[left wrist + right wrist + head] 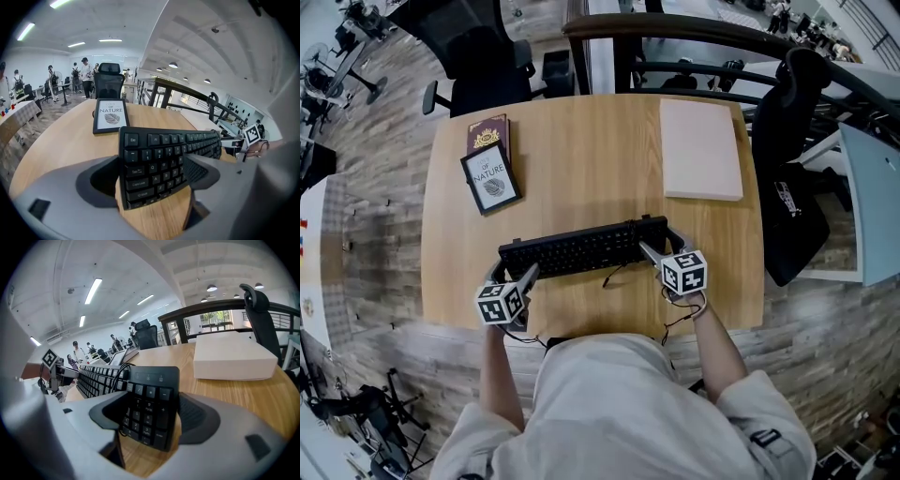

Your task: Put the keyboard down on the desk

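1. Head view: one desk carries one black keyboard, lying crosswise on its near half between two grippers. The left gripper has the keyboard's left end and the right gripper has its right end. Two books lie far left, one overlapping the other. One white box lies far right.
2. Left gripper view: the jaws stand wide, clamped on the keyboard's left end with a pad on each long edge.
3. Right gripper view: the jaws stand wide, closed on the number-pad end. One cable loops over the keys. Whether the keyboard rests on the wood or hangs just above it, I cannot tell.
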